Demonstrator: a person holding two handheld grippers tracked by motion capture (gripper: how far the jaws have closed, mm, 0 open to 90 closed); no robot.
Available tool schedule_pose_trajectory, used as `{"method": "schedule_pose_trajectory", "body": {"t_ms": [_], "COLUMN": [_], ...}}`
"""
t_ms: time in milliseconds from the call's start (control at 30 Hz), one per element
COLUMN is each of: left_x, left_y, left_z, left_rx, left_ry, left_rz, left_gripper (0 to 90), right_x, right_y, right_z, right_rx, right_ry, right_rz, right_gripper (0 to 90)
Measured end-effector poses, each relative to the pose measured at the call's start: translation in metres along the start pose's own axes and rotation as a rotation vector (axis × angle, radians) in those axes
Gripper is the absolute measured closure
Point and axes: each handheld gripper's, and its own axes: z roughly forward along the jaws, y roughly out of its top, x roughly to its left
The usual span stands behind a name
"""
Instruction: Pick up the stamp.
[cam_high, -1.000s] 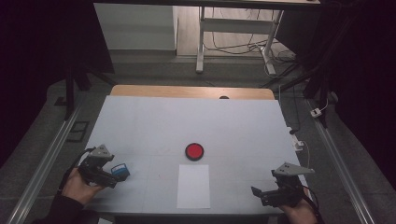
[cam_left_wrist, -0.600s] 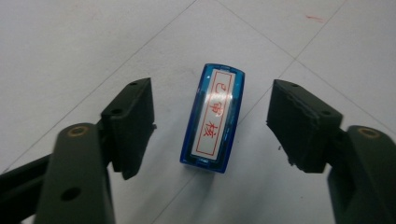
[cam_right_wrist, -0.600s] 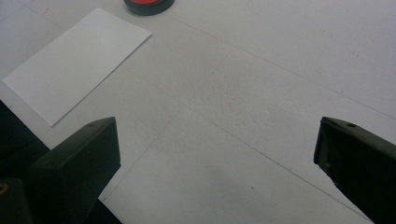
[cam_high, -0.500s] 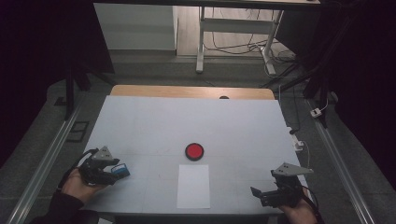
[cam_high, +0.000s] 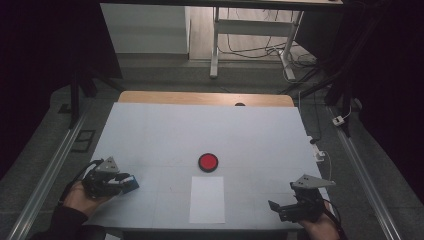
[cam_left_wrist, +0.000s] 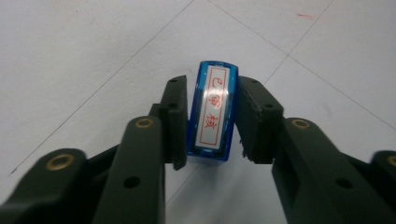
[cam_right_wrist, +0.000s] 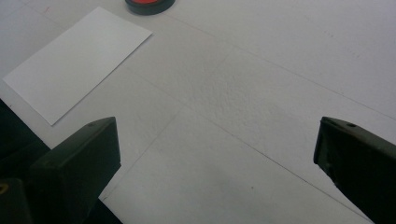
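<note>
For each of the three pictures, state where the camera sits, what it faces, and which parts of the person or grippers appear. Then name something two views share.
High view: above the person's side, looking forward and down on the white table; both hands, left gripper and right gripper show.
Left gripper view: rides that gripper, faces its black jaws, which have just been closing on the blue rectangular stamp.
Right gripper view: looks past wide-open jaws across the table.
Shared: the white paper sheet and the round red ink pad appear in the high and right gripper views.

Left gripper (cam_high: 127, 183) fingers closing on blue stamp (cam_high: 132, 184), red ink pad (cam_high: 208, 162), white paper (cam_high: 207, 199)
</note>
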Motion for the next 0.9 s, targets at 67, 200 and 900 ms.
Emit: {"method": "schedule_pose_trajectory", "body": {"t_ms": [67,200,900], "left_x": [0.0,0.0,-0.011], "left_y": [0.0,0.0,0.011], "left_z": [0.0,-0.001,-0.013], "left_rx": [-0.001,0.002,-0.058], "left_ry": [0.002,0.009,0.039], "left_rz": [-0.001,-0.007,-0.057], "left_gripper": [69.2,70.3,70.6], "right_x": [0.0,-0.001,-0.001], "right_y": [0.0,0.0,0.0], "right_z": [0.0,-0.001,0.0], "right_rx": [-0.001,-0.006,0.0], "right_ry": [0.001,0.0,0.003], "right_rz": [0.002,0.007,0.007], "right_gripper": [0.7,0.7,0.7]}}
